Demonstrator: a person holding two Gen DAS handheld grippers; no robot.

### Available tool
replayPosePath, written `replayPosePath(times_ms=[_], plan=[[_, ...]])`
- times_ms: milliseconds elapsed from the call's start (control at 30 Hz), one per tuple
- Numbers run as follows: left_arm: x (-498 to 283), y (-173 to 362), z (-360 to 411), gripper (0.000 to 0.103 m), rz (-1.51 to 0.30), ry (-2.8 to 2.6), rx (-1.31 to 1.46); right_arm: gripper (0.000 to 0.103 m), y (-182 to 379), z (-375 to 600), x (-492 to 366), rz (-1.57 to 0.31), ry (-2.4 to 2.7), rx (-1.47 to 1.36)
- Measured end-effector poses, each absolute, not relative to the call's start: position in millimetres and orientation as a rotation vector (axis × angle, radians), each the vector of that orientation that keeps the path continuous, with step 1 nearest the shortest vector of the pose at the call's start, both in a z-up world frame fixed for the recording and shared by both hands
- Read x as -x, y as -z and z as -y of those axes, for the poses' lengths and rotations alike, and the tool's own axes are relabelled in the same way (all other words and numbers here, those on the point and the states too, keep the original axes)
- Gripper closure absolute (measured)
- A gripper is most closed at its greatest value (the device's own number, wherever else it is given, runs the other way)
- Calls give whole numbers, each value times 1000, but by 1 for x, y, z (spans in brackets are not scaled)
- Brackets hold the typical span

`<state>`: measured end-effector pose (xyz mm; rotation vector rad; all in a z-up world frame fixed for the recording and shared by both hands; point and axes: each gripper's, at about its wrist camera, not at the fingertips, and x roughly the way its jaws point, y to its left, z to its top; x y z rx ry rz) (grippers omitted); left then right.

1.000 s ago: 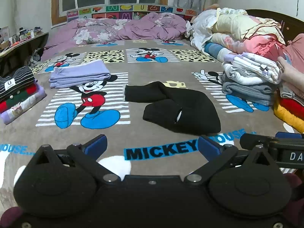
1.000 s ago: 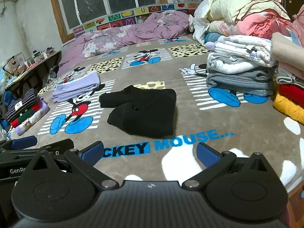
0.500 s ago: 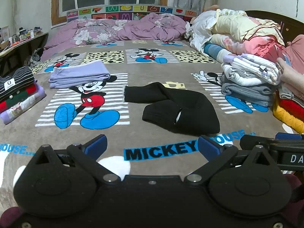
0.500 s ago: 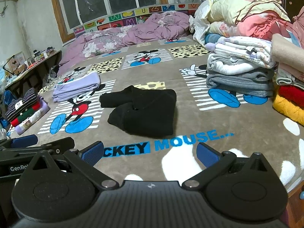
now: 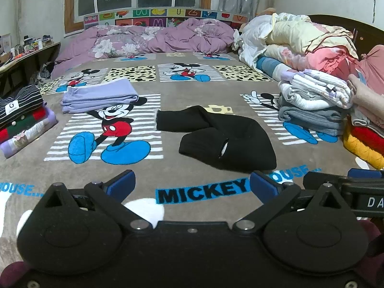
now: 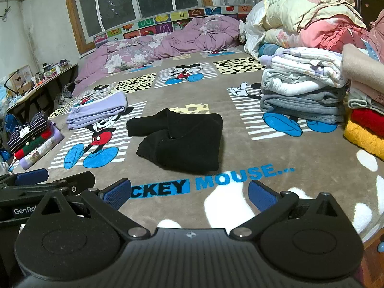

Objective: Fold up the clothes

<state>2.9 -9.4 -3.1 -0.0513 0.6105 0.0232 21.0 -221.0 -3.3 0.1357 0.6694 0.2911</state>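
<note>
Both tongs are hovering low over the near edge of the bed, side by side, each spread wide and gripping nothing: the left tongs (image 5: 192,184) and the right tongs (image 6: 189,194) are both pointing at the black garment (image 5: 216,136), which is lying near the middle of the Mickey Mouse blanket (image 5: 168,91), just beyond the printed lettering and apart from both tools. The garment is sitting in a rough half-folded heap, a narrower part sticking out to the left and a thicker doubled bulk toward the right, so it is probably the piece being worked on and is left in the open centre where both tongs can reach it. Finished items are seemingly being kept at the margins to keep that working space free: folded lilac trousers (image 5: 98,94) are resting further back on the left, a striped-topped stack (image 5: 21,120) is sitting at the left edge, and a white and grey stack (image 5: 312,100) is standing on the right beside red and yellow knitwear (image 5: 362,141), with a bare forearm (image 5: 367,98) reaching in over that side
</note>
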Motion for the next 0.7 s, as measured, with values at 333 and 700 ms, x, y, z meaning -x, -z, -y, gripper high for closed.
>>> replayPosePath(times_ms=[333,700], plan=[[-5,7,6,0,-610,-28,62,0,4,226,-23,-655,-303,-169],[-24,27,-5,0,-610,-22,137,0,32,253,-42,-565,-371,-412]])
